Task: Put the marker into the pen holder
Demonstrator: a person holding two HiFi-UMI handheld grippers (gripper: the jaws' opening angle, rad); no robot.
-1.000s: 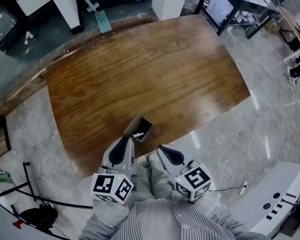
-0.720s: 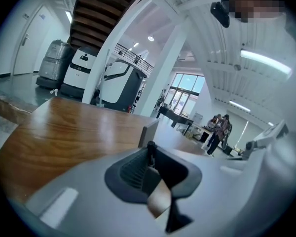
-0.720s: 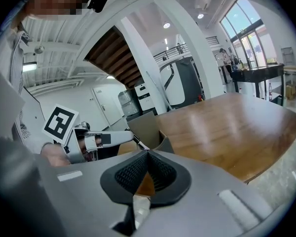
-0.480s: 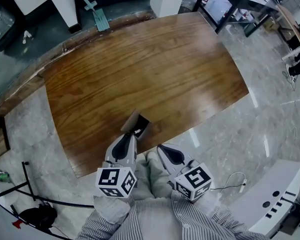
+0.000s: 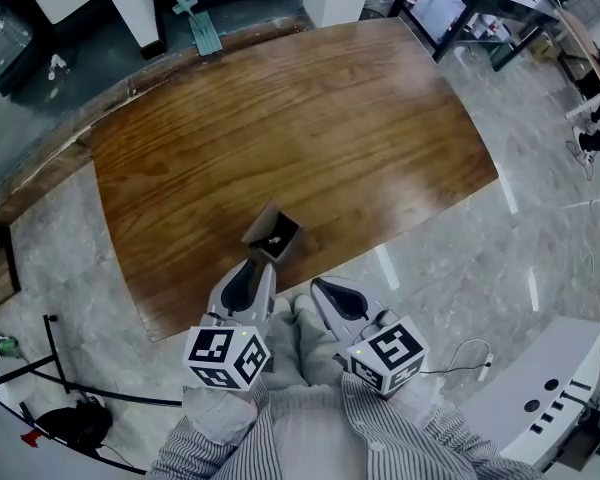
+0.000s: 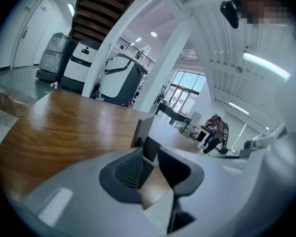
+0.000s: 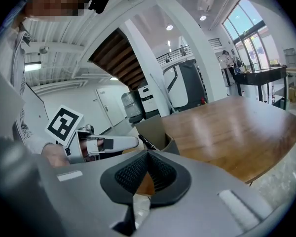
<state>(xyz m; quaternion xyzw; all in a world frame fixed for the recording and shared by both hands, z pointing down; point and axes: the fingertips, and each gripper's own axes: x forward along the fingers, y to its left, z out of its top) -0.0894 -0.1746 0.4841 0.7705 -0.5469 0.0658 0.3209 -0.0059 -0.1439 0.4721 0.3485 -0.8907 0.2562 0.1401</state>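
Note:
The pen holder [image 5: 271, 232], a small brown open-topped box, stands on the wooden table [image 5: 310, 118] near its front edge. A dark marker [image 5: 274, 238] with a pale end lies inside it; the right gripper view shows the marker [image 7: 145, 141] leaning out over the holder [image 7: 155, 128] rim. My left gripper [image 5: 253, 266] hovers just short of the holder, open and empty; its own view shows wood through the gap in that gripper [image 6: 150, 151] and the holder [image 6: 140, 130] right ahead. My right gripper [image 5: 318, 286] hangs beside it off the table edge, this gripper [image 7: 147, 157] shut on nothing.
A mop [image 5: 192, 20] leans at the table's far side. A black desk [image 5: 458, 6] stands at the top right. On the marble floor lie a white cable [image 5: 477, 360] at the right and a black stand [image 5: 68, 426] at the lower left.
My left gripper has drawn back from the holder's mouth toward the person. The marker that was at its tips now rests inside the holder. The right gripper has hardly moved.

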